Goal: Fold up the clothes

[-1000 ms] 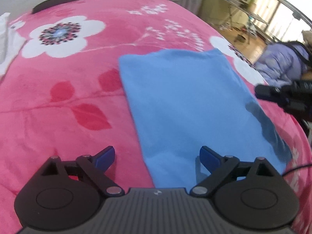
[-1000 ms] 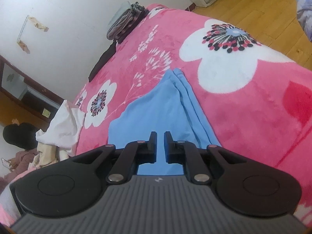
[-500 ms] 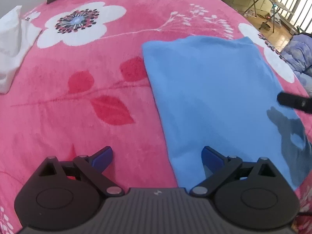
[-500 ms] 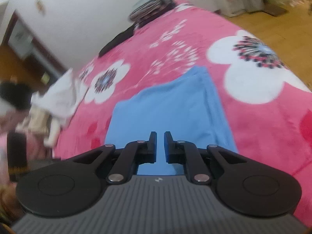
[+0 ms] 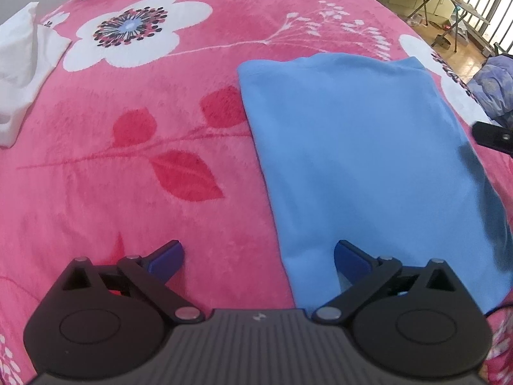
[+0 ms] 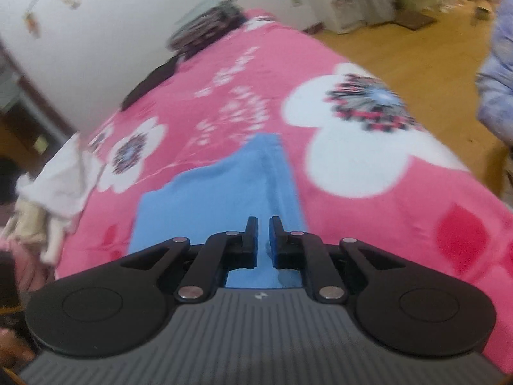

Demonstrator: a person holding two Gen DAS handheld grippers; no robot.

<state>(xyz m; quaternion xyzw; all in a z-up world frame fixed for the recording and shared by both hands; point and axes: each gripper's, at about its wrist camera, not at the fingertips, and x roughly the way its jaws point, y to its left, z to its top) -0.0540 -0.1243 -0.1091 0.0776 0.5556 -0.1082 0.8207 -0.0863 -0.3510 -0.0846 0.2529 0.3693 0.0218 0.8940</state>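
Open blanket (image 5: 128, 192) left of blue garment (image 5: 368, 160); white cloth (image 5: 22, 73) far left.

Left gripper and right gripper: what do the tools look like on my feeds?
Both alike: the left gripper and right gripper have a ribbed grey body with a small white logo, black round-lobed linkage arms with silver pivot pins, and blue finger pads.

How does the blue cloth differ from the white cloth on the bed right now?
The blue cloth lies flat and smooth as a neat folded rectangle; the white cloth is rumpled and unfolded. The blue cloth sits in the middle of the pink blanket, in front of both grippers; the white cloth lies off at the blanket's edge. Both rest on the blanket, and no gripper holds either.
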